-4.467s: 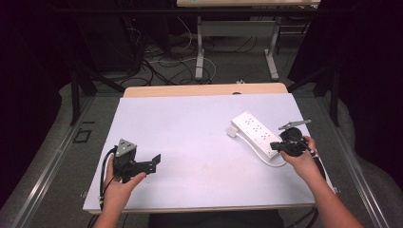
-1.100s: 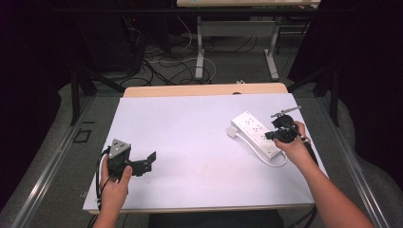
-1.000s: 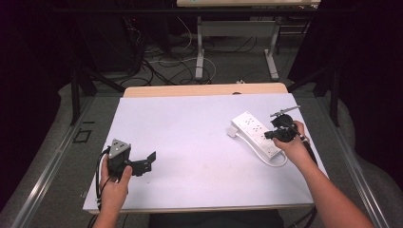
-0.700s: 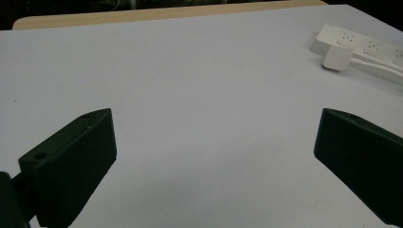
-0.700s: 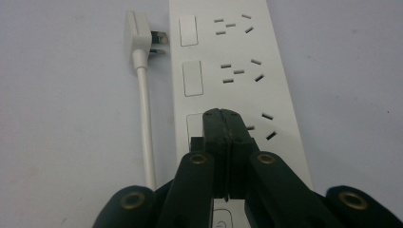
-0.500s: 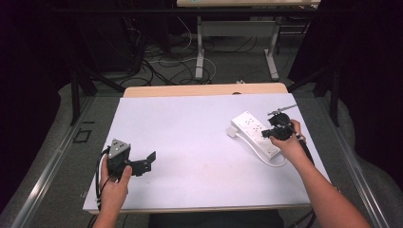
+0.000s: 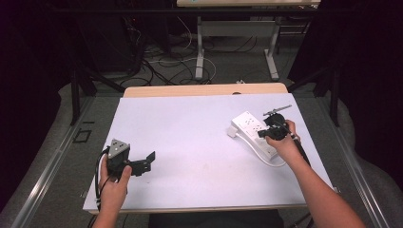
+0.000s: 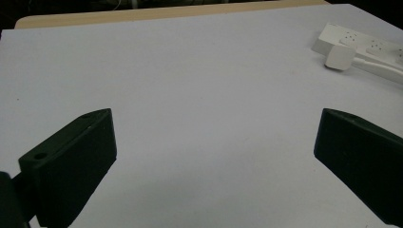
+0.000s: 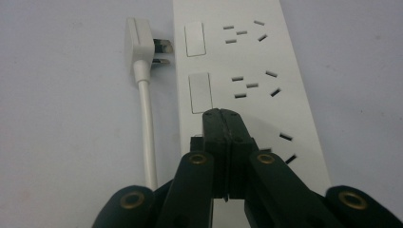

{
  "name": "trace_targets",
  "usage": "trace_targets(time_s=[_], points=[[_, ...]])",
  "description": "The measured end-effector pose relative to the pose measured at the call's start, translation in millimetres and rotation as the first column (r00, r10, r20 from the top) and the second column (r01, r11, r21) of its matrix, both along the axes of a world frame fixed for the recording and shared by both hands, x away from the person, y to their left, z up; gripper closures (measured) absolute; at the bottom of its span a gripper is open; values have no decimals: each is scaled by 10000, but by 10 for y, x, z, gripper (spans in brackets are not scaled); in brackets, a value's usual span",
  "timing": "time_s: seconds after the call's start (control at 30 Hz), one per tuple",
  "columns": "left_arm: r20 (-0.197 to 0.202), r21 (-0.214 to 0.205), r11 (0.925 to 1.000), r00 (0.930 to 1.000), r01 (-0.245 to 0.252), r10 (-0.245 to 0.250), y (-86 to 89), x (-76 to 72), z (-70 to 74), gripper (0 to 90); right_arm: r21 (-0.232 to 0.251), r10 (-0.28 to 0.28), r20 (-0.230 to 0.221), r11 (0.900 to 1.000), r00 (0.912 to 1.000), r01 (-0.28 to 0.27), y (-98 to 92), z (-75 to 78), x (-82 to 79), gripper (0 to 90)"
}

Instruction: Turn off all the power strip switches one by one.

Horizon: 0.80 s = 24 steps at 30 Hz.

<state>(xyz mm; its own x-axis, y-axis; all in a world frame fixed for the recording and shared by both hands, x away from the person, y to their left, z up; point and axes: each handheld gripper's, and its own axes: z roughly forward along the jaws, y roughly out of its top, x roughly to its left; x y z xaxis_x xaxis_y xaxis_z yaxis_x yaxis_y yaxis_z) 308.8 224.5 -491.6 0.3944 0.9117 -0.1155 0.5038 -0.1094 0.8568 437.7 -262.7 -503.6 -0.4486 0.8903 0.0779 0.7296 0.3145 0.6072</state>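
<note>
A white power strip (image 7: pixel 247 127) lies slantwise on the right of the white table (image 7: pixel 199 137). In the right gripper view the power strip (image 9: pixel 247 57) has several sockets with a rocker switch (image 9: pixel 200 92) beside each. Its white plug (image 9: pixel 141 43) lies loose at its left side, with the cable (image 9: pixel 148 133) running back. My right gripper (image 7: pixel 261 134) is shut with nothing between the jaws. The right gripper (image 9: pixel 223 118) has its tips over the strip, just below the second switch. My left gripper (image 7: pixel 148 161) rests open at the front left. The left gripper (image 8: pixel 214 137) faces bare table, with the strip (image 8: pixel 368 43) far off.
The cable loops (image 7: pixel 273 164) on the table beside my right wrist. A tan table edge (image 7: pixel 204 89) borders the far side. Beyond it are desk legs (image 7: pixel 199 52) and floor cables (image 7: pixel 161 57). A metal rail (image 7: pixel 47 171) runs along the floor at the left.
My right gripper has shifted a little farther along the power strip, staying shut. The left gripper has not moved.
</note>
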Motion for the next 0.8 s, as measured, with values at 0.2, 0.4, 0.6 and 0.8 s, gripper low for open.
trace_targets(time_s=[0.2, 0.4, 0.6, 0.8], points=[[-28, 21, 10000, 10000, 10, -10, 1, 0, 0, 4, -9, 108, -112, 9999, 9999, -108, 40, -21, 8, 900], [8, -11, 10000, 10000, -11, 11, 4, 1, 0, 4, 17, 71, -159, 10000, 9998, -71, 79, -55, 21, 900], [4, 28, 10000, 10000, -7, 7, 8, 1, 2, 4, 44, 168, -257, 9999, 9995, -167, 96, -80, 30, 900], [-33, 14, 10000, 10000, -6, 6, 8, 0, 1, 3, -106, 78, -303, 9999, 9995, -81, 119, -111, 40, 900]])
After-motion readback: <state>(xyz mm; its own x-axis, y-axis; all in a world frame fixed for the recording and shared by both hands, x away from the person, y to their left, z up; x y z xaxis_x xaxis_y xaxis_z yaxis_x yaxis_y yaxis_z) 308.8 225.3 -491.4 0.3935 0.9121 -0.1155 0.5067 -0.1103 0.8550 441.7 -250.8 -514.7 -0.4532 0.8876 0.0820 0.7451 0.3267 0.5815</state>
